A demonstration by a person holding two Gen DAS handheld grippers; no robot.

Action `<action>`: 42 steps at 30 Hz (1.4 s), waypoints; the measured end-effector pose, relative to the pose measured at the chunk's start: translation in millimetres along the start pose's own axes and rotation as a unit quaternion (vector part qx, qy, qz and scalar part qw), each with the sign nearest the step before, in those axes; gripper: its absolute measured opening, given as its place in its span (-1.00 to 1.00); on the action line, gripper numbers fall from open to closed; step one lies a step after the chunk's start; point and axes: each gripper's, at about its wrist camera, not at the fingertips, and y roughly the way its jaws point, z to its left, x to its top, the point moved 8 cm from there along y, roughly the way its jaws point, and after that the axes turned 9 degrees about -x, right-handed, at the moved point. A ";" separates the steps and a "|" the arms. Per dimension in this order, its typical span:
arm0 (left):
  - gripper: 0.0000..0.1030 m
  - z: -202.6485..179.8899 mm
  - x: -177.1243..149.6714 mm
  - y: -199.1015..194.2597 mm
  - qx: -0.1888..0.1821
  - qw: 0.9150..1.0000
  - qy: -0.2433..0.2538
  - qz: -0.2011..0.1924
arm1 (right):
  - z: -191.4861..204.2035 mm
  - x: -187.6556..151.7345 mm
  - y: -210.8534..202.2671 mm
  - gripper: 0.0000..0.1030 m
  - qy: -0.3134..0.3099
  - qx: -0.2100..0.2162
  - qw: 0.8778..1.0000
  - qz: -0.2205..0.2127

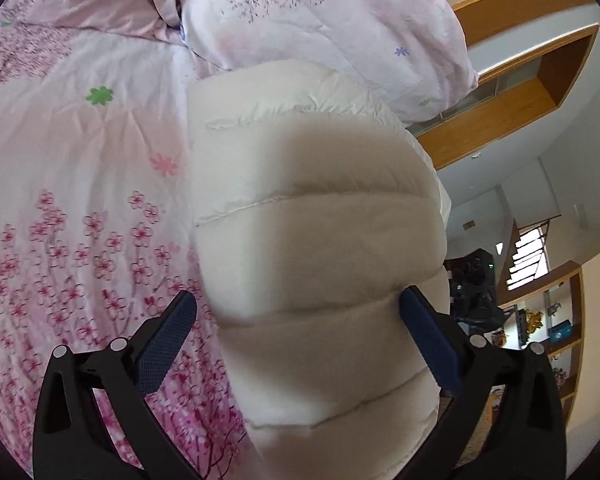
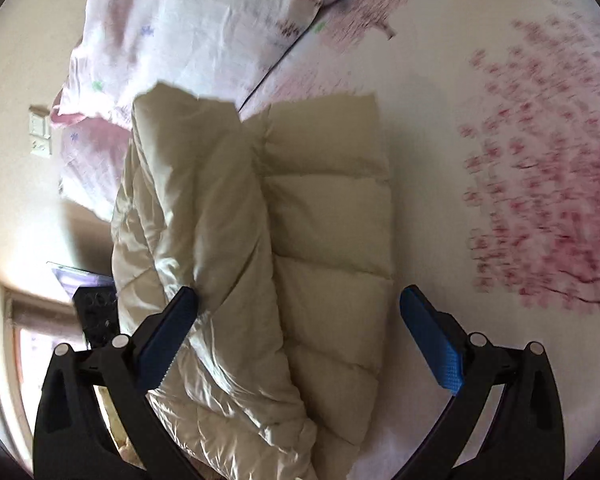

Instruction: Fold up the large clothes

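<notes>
On flowered bedding [image 2: 500, 80], cream puffer jacket [image 2: 328, 220] lies between right gripper's [image 2: 299, 304] spread jaws.

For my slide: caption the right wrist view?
Open right gripper over cream quilted puffer jacket on pink floral bedsheet.

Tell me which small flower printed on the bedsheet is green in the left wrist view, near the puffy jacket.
The green flower, upper left of the cream puffy jacket; the one below it, nearer the jacket, is a pink flower.

The right wrist view is motion-blurred, smearing the bedspread's [image 2: 540, 200] pink blossoms. The puffer jacket [image 1: 320, 260] runs off the lower edge in both views. Items on the distant shelf [image 1: 560, 332] are too small to identify.
</notes>
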 end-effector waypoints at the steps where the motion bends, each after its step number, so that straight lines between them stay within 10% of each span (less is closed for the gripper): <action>1: 0.97 -0.4 0.4 3.2 -0.006 1.000 -0.002 0.003 | 3.4 -1.9 3.5 0.96 -0.004 0.012 1.000 0.008; 22: 0.87 4.5 2.1 19.5 -0.070 0.997 -0.028 0.032 | 47.0 -23.0 23.1 0.95 -0.113 0.050 0.991 0.051; 33: -0.01 -13.1 3.9 4.0 -0.066 0.998 0.014 0.003 | 62.9 -32.6 12.5 -0.37 -0.086 0.104 0.990 0.026; 42: -0.18 -26.4 31.6 -57.8 -0.056 0.996 0.049 -0.056 | 142.8 -32.9 -4.5 -0.51 -0.160 0.102 0.982 -0.006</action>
